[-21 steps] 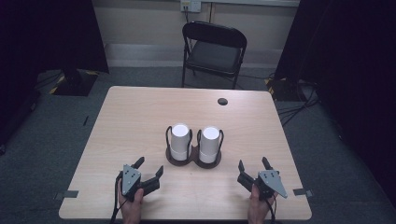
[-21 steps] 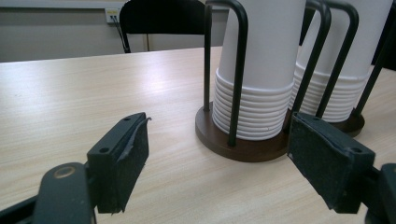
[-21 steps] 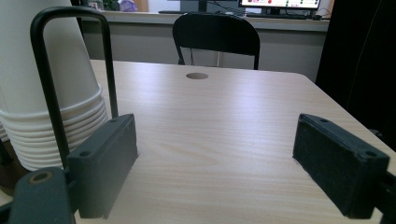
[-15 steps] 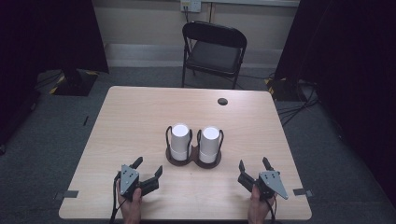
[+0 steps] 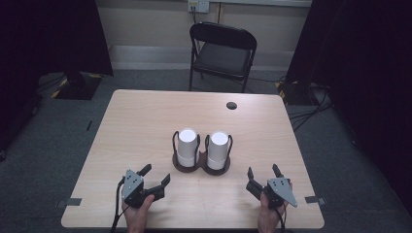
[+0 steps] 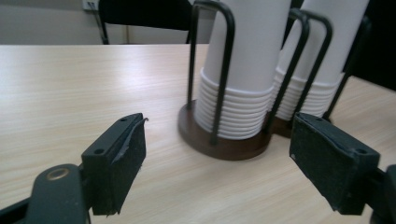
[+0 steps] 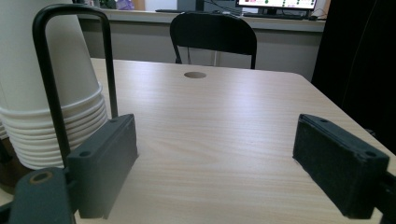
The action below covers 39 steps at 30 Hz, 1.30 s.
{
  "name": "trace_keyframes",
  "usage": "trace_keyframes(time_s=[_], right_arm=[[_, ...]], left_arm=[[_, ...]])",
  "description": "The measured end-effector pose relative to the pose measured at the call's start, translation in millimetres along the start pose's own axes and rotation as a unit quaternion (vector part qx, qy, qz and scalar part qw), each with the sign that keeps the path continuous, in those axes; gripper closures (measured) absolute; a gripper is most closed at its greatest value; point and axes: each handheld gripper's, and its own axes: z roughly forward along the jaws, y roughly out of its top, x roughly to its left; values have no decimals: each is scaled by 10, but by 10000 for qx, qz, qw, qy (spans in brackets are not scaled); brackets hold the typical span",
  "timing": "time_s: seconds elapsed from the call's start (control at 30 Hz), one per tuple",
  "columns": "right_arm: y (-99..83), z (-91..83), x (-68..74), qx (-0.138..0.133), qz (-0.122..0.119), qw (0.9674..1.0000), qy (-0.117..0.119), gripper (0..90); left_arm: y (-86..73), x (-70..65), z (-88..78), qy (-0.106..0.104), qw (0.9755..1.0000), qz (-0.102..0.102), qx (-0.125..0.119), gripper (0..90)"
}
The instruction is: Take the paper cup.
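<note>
Cups sit untouched so far: two stacks of white paper cups stand upside down in a dark two-well holder (image 5: pixel 201 166) with black wire loops, at the middle of the bench (image 5: pixel 145 121). I see the left stack (image 5: pixel 187 147) and the right stack (image 5: pixel 218 149) side by side, each nested down into its own well, the rims piled in tidy rings at the base.

My left claw (image 5: pixel 155 178) rests near the front edge of the bench, apart from the holder, its jaws spread wide with nothing between them. From the left gripper view both stacks lie ahead, framed between the two pads. My right claw (image 5: pixel 263 174) sits near the front right of the bench, also spread wide and empty; in the right gripper view the nearest stack (image 7: pixel 46 84) stands off to the left side, behind a wire loop.

I judge the work as barely begun: no cup is lifted, none is separated, and neither claw touches the holder. Everything is left to do, starting with a reach toward one stack.
</note>
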Motion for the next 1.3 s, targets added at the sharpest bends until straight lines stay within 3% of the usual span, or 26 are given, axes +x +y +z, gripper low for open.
trace_keyframes(time_s=[0.07,0.3,0.53,0.7,0.8,1.0,1.1,1.3], right_arm=[[3,2,-3,45,16,9999,94,132],[8,14,11,103,-29,9999,30,132],[7,15,-3,103,29,9999,53,133],[8,16,-1,130,22,9999,77,135],[8,16,-7,123,43,9999,72,135],[8,16,-5,115,28,9999,84,136],[7,15,-8,113,49,9999,86,136],[7,14,-7,108,35,9999,96,138]], left_arm=[[12,-51,29,-24,10000,73,50,193],[128,-236,94,-194,9998,106,-13,255],[225,-261,122,-427,9990,67,-100,256],[307,-312,177,-673,9975,151,-123,275],[335,-349,198,-691,9973,199,-131,282],[439,-433,272,-999,9942,363,-158,295],[468,-468,292,-1067,9935,357,-162,292],[581,-542,373,-1225,9908,557,-151,256]])
